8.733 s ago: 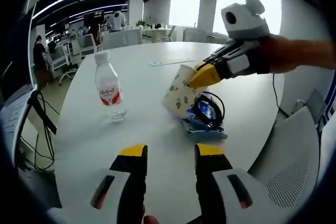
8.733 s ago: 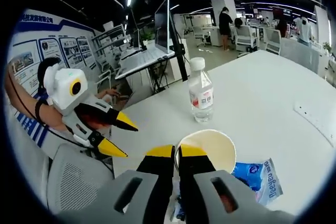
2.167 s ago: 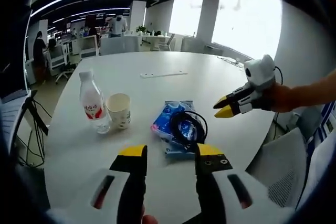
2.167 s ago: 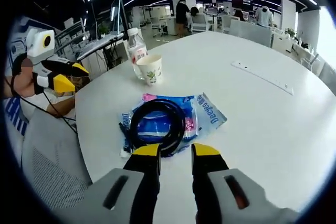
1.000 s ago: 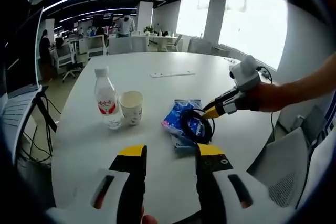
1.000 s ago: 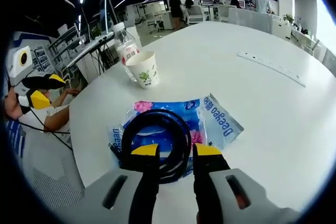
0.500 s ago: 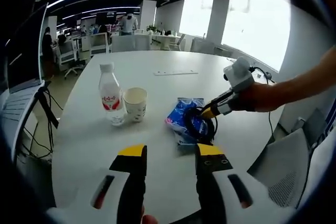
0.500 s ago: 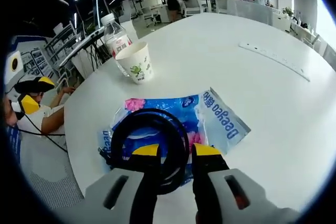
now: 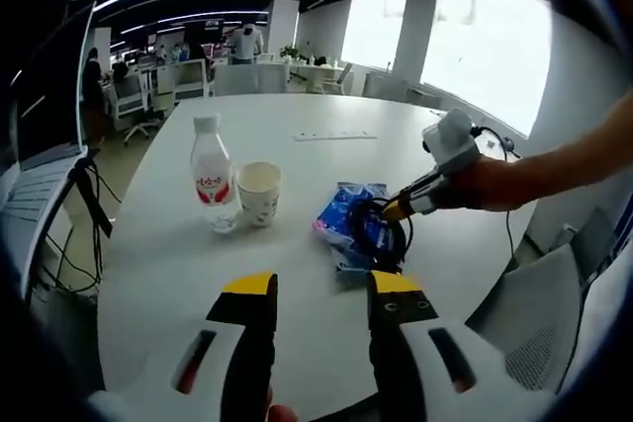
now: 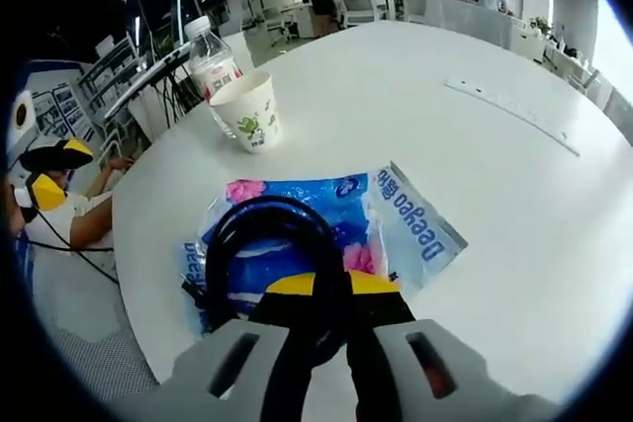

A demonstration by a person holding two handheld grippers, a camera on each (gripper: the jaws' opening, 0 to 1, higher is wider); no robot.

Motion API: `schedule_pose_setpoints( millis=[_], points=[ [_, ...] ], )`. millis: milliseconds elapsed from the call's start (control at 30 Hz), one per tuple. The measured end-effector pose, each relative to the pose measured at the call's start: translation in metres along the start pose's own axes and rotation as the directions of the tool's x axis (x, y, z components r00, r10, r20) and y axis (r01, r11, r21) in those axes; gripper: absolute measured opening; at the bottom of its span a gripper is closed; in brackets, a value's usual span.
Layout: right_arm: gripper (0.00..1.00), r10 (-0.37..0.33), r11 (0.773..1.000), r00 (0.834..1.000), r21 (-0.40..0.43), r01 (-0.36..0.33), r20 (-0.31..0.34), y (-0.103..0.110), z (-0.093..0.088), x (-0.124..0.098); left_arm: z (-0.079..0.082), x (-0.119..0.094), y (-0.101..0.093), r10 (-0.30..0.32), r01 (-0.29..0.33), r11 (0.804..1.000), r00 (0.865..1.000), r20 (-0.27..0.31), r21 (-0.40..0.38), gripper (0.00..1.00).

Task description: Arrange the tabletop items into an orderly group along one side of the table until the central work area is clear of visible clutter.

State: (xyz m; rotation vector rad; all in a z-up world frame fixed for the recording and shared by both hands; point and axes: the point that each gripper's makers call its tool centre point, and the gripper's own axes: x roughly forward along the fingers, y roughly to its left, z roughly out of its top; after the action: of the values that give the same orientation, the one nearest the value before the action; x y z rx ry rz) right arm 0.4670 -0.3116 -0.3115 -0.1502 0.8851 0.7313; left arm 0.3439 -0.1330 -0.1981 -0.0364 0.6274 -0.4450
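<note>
A black cable coil (image 10: pixel 269 207) lies on a blue tissue packet (image 10: pixel 406 214) near the white table's (image 10: pixel 396 76) edge. My right gripper (image 10: pixel 331 289) is shut on the coil's near side; in the left gripper view the right gripper (image 9: pixel 391 212) meets the coil (image 9: pixel 396 244) on the packet (image 9: pixel 346 219). A paper cup (image 9: pixel 259 193) stands upright beside a water bottle (image 9: pixel 212 185) to the left, apart from the packet. The cup (image 10: pixel 247 111) and bottle (image 10: pixel 211 61) sit at the far left. My left gripper (image 9: pixel 321 289) hovers open over bare table, and in the right gripper view the left gripper (image 10: pixel 51 177) hangs off the table's left edge.
A flat white power strip (image 10: pixel 509 116) lies across the far table, and the strip (image 9: pixel 331 135) sits beyond the cup. A mesh office chair (image 9: pixel 554 294) stands at the table's right edge. Desks, chairs and people fill the office behind.
My right gripper's jaws, open astride the cable coil half a second ago, have closed on its near side. The left gripper, cup, bottle and packet stay put.
</note>
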Motion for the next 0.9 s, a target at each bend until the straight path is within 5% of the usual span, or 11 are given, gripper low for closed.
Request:
schedule_pose_setpoints(
  millis=[900],
  points=[
    [0.04, -0.021, 0.998, 0.993, 0.057, 0.014, 0.118, 0.007, -0.004, -0.054, 0.008, 0.005, -0.018, -0.043, 0.043, 0.998, 0.999, 0.004, 0.046, 0.35]
  ],
)
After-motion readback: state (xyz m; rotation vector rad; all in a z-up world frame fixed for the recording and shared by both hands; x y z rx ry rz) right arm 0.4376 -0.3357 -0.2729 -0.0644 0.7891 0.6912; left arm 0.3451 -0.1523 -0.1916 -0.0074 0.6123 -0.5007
